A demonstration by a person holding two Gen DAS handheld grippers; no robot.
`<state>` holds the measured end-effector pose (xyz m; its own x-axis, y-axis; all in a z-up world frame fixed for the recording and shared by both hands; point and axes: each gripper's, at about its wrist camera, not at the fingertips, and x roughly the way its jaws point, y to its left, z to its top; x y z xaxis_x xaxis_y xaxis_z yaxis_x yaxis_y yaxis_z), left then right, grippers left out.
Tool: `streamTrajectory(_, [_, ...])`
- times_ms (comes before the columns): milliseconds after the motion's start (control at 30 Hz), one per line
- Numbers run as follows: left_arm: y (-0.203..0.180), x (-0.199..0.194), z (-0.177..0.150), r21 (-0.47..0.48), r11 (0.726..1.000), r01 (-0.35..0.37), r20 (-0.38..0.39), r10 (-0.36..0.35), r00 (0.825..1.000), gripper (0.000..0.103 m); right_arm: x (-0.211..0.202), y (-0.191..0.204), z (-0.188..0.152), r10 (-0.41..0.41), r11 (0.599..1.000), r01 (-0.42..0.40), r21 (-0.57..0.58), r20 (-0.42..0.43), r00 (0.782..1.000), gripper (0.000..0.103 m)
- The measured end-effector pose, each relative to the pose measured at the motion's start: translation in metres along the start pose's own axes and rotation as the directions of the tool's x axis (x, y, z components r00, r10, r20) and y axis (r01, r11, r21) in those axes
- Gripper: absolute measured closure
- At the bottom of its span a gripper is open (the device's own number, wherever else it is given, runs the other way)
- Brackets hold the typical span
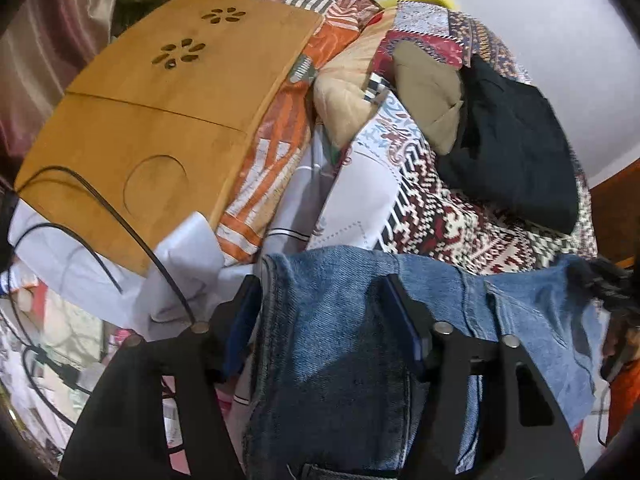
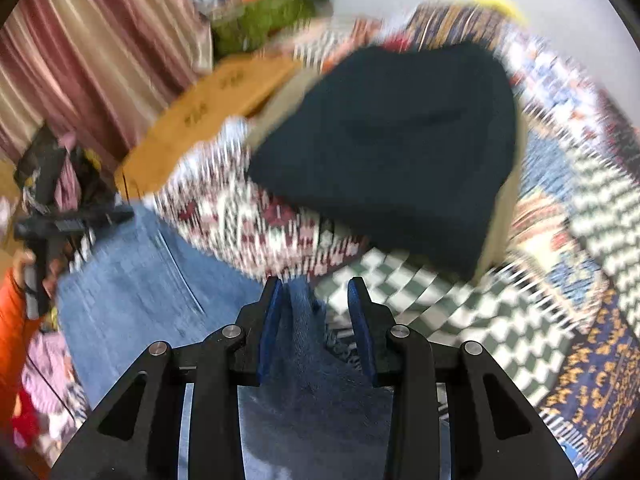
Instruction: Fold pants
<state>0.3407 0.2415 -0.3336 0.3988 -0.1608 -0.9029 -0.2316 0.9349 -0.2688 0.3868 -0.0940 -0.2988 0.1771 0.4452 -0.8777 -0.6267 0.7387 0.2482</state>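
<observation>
I hold the jeans [image 1: 332,360] in my left gripper [image 1: 320,300], jaws wide around bunched denim at 6 o'clock. My right gripper [image 2: 316,296] is part-open around denim; grip uncertain.

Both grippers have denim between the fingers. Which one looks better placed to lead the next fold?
Probably left: the left gripper has a thick bunch of the jeans filling its fingers. The right gripper holds only a thin strip.
</observation>
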Motion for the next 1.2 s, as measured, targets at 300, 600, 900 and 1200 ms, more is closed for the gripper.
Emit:
streamTrajectory(300, [-0.033,-0.021,-0.017,0.109,0.993,-0.048,0.079,0.04,0.996,0.09,0.003,-0.012,-0.015,0.097,0.992,-0.1,0.075,0.043,0.994,0.093])
streamTrajectory(600, [-0.044,-0.061,-0.038,0.17,0.964,-0.203,0.222,0.164,0.961,0.1,-0.04,-0.002,-0.016,0.097,0.99,-0.118,0.072,0.248,0.964,0.099])
streamTrajectory(900, [-0.035,-0.03,-0.029,0.215,0.922,-0.322,0.181,0.286,0.941,0.099,-0.059,-0.028,-0.005,-0.036,0.995,0.005,0.103,0.305,0.952,0.103])
streamTrajectory(1200, [-0.037,-0.027,-0.017,0.198,0.927,-0.317,0.156,0.29,0.944,0.098,-0.067,-0.04,-0.038,-0.034,0.995,0.015,0.101,0.195,0.98,0.101])
